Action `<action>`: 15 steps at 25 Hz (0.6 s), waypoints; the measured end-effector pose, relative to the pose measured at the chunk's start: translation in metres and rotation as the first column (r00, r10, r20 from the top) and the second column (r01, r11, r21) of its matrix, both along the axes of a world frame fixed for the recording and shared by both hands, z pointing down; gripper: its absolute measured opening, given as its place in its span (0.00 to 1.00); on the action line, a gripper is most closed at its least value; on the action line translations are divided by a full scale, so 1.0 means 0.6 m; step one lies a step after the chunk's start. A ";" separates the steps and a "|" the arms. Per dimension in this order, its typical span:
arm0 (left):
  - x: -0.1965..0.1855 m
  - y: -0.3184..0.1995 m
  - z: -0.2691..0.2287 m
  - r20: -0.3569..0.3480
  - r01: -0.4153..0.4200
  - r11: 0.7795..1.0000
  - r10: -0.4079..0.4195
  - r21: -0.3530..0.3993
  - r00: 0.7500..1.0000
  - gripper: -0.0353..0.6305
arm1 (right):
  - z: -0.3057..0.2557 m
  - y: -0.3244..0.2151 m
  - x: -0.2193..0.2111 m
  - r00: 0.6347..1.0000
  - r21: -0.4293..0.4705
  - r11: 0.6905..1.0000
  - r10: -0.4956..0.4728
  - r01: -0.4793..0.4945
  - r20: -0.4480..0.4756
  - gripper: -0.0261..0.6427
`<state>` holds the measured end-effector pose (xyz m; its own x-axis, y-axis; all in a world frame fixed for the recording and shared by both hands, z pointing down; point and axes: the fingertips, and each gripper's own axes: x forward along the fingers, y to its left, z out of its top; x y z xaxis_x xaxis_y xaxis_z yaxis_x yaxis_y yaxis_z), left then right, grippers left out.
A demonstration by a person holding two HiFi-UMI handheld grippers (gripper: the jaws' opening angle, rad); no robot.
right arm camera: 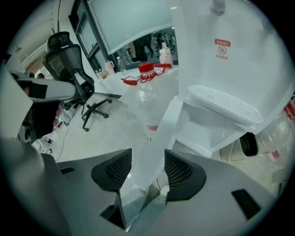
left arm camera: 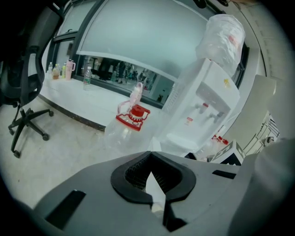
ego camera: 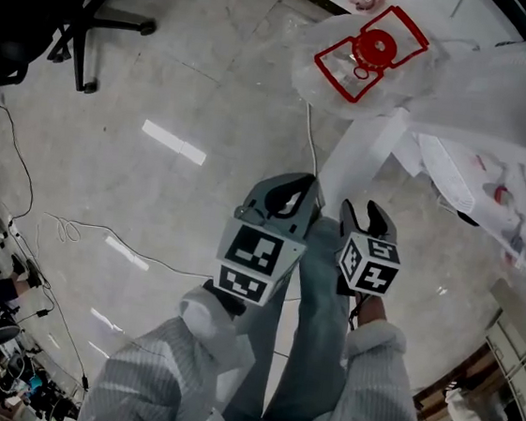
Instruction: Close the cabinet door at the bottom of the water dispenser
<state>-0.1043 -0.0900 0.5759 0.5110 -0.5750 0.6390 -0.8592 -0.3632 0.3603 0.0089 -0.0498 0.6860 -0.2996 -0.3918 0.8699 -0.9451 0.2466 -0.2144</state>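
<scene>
Right gripper view: one white cabinet door (right arm camera: 161, 131), ajar, shows between the right gripper's (right arm camera: 148, 156) open jaws, which hold nothing; the left gripper (left arm camera: 150, 153) is closed and empty.

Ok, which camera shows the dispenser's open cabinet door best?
The right gripper view: the cabinet door stands ajar, its edge running up between the right gripper's open jaws to the water dispenser. The head view shows only its top edge from above; the left gripper view, at most a white sliver.

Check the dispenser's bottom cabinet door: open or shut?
Open: the cabinet door stands swung out edge-on from the water dispenser, with a gap behind it.
</scene>
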 end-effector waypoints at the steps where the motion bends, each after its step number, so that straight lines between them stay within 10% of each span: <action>1: 0.002 0.000 0.006 0.003 -0.004 1.000 0.004 -0.006 1.000 0.07 | 0.008 0.003 -0.001 1.000 -0.011 1.000 0.014 -0.014 -0.007 0.32; 15: 0.014 0.018 0.074 0.027 -0.060 0.993 0.063 -0.098 0.998 0.07 | 0.086 0.046 -0.019 0.996 -0.159 0.987 0.007 -0.021 -0.084 0.37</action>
<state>-0.0958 -0.0793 0.6203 0.5235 -0.4778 0.7055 -0.8472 -0.3804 0.3709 -0.0025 -0.0220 0.7378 -0.2191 -0.2493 0.9433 -0.9644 0.2022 -0.1705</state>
